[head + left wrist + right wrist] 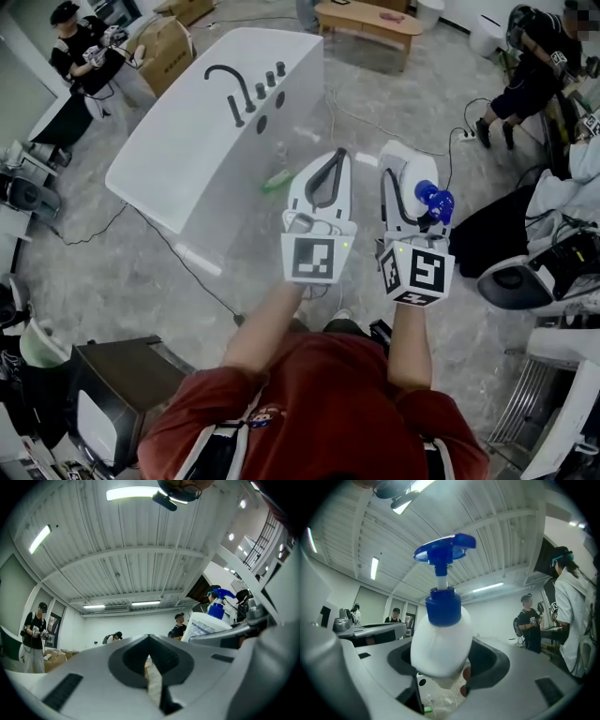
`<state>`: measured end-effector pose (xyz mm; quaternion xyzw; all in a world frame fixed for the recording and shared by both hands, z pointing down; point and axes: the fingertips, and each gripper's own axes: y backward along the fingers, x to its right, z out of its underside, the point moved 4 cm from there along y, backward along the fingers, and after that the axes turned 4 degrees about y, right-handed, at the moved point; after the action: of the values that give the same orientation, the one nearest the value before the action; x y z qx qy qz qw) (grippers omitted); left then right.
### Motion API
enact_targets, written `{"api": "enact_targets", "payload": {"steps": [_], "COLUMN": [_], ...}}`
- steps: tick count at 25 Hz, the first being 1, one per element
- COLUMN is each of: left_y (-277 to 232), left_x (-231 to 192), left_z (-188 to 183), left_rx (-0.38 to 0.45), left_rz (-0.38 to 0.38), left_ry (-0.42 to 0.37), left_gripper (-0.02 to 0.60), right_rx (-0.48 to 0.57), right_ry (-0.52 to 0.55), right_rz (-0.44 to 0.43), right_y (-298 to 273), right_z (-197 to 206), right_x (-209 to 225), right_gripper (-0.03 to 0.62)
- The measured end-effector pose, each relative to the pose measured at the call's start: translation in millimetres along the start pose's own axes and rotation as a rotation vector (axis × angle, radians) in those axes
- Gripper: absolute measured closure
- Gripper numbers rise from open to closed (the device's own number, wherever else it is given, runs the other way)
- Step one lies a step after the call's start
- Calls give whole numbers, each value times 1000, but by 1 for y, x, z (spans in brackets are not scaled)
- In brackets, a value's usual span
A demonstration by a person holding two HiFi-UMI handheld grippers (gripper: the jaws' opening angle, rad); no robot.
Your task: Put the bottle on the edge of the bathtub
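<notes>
A white bottle with a blue pump top (433,200) is in my right gripper (405,178), level with the near end of the white bathtub (187,159) and to its right. In the right gripper view the bottle (440,641) stands upright between the jaws of the right gripper (440,670), which is shut on its lower body. My left gripper (335,157) hovers just left of it, over the tub's near right corner. In its own view the left gripper (150,641) is shut, tips touching, with nothing held; the bottle (206,625) shows at the right.
The tub has a black faucet (230,89) on its far rim and a green item (277,180) inside. Cables (375,127) cross the floor. People stand at the far left (80,52) and far right (539,70). A dark box (117,394) sits at the lower left.
</notes>
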<state>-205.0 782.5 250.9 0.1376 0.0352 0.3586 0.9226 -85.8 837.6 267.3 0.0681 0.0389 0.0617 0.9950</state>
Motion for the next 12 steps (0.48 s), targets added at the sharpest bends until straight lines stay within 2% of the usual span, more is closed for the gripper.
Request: {"api": "enact_targets", "payload": {"steps": [3,6,12], "left_y": [-9,-16,-26], "left_x": [16,35,55], "left_z": [6,9,16], "left_rx": [-17,-15,-24], "left_rz": [4,0,-5], "left_ry": [52,21,24], "left_gripper": [566,566,566], "right_rx": [8,42,46], "right_ry": [-4,-26,-34], "right_rz": [-3,-30,-62], "right_y": [5,12,11], "right_z": [3,3,9], "right_x": [19,37,54], "right_gripper": [319,319,319]}}
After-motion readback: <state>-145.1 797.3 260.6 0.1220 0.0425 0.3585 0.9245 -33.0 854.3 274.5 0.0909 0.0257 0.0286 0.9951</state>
